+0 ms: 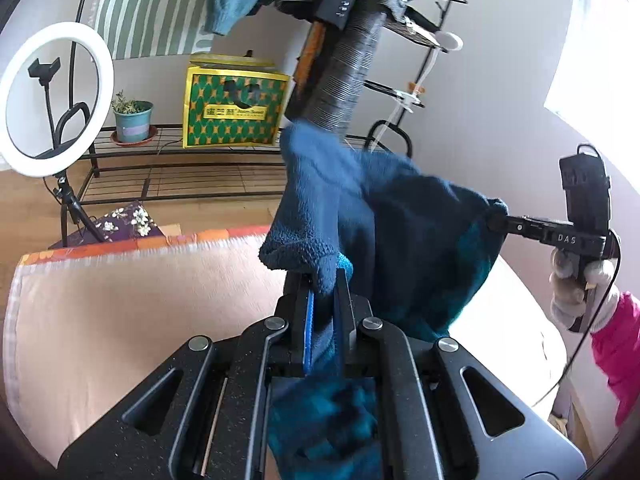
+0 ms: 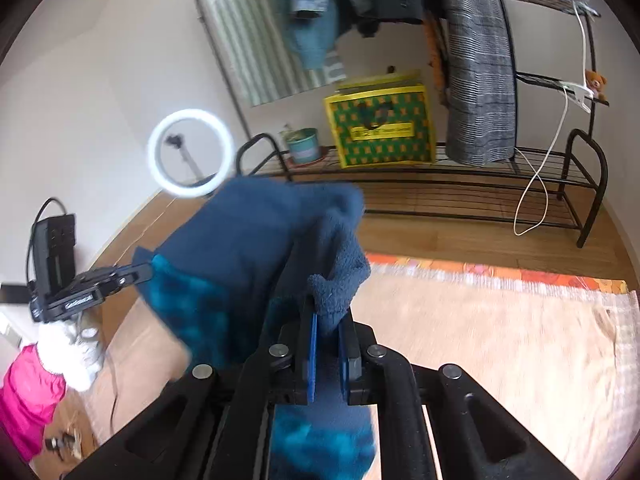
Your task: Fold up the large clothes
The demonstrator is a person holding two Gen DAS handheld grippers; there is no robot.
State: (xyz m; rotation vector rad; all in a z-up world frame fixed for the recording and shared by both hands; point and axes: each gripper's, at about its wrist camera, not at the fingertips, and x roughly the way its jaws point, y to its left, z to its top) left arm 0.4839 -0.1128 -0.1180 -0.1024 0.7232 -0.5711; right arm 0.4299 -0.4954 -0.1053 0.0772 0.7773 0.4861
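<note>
Aloft, both grippers (left [image 1: 325, 280], right [image 2: 328, 320]) pinch fleece [image 1: 384, 208].

Daylight floods a fisheye-bent room

A window [image 1: 596, 52] at two o'clock in the left wrist view blows out to white; the blue garment [image 2: 256, 248] and pale bedspread [image 2: 500, 340] smear with motion blur, and dark vignetting rings both frames.

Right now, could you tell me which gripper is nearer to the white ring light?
Left. The left gripper holds the blue garment on the ring light side; the right gripper is farther away.
</note>
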